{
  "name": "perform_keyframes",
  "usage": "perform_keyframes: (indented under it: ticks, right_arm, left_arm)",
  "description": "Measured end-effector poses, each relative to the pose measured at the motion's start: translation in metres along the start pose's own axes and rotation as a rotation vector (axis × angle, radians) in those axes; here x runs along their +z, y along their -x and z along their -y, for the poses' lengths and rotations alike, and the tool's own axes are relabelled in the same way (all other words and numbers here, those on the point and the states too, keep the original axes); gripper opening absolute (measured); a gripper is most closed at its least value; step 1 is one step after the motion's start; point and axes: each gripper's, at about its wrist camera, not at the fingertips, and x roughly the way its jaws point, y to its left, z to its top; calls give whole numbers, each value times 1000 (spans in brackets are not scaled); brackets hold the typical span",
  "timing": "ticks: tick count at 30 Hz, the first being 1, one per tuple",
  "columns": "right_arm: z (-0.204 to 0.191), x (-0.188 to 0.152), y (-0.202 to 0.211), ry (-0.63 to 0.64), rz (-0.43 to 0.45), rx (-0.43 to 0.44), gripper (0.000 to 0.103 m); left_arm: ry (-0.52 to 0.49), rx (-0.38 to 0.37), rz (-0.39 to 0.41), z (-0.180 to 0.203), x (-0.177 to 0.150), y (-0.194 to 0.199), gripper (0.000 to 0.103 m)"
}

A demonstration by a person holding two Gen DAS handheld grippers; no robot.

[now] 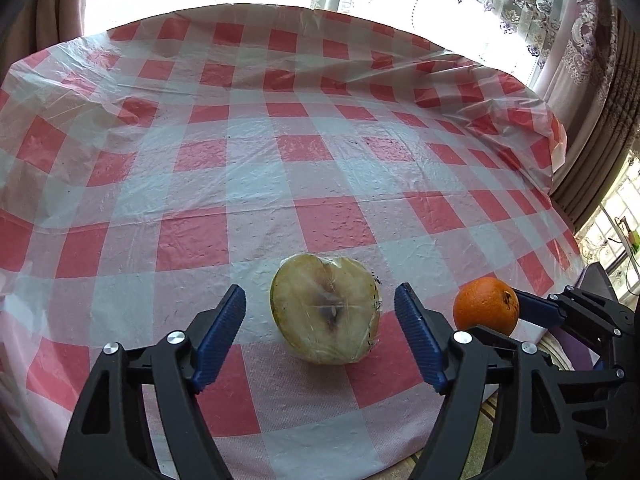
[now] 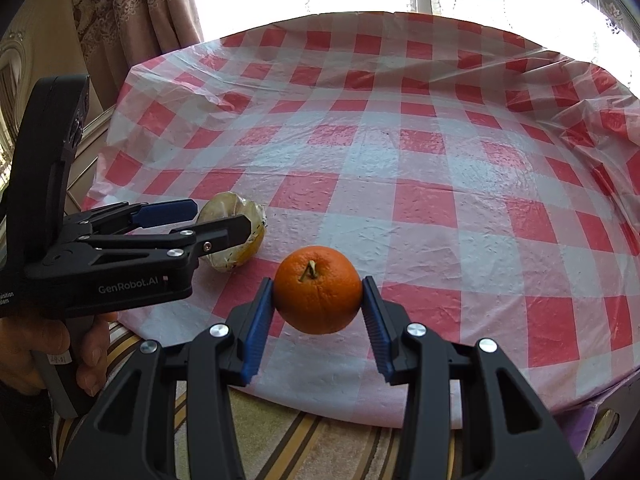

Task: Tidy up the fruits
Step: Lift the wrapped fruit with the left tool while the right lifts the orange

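A cut half apple (image 1: 326,308) wrapped in clear film lies on the red-and-white checked tablecloth (image 1: 320,160) near its front edge. My left gripper (image 1: 320,290) stands open around it, with a gap between each blue pad and the fruit. The half apple (image 2: 236,240) shows again in the right wrist view, partly behind the left gripper (image 2: 218,216). Just to the right, an orange (image 2: 318,294) with a short stem hangs a little above the cloth, and my right gripper (image 2: 318,284) is shut on it, one pad on each side. That orange (image 1: 486,306) also appears in the left wrist view.
The cloth is wrinkled and lifted along its far and right edges (image 2: 592,120). Curtains (image 2: 132,20) and bright windows stand behind the table. A striped surface (image 2: 280,440) lies below the table's front edge. A person's hand (image 2: 48,344) holds the left gripper's handle.
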Motion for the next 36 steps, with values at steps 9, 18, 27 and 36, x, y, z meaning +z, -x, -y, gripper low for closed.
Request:
perform_keyframes:
  ticks: [9, 18, 27, 36]
  right_arm:
    - [11, -1, 10, -33, 17, -20, 44]
    - [19, -6, 18, -55, 24, -30, 44]
    - [38, -21, 40, -95, 36, -63, 44]
    - [72, -47, 79, -153, 63, -121, 44]
  left_arm:
    - [-40, 41, -63, 4, -4, -13, 72]
    - [-57, 50, -75, 6, -1, -17, 58]
    - [-116, 14, -50, 28, -1, -4, 57]
    - [-199, -44, -34, 78, -4, 10, 57]
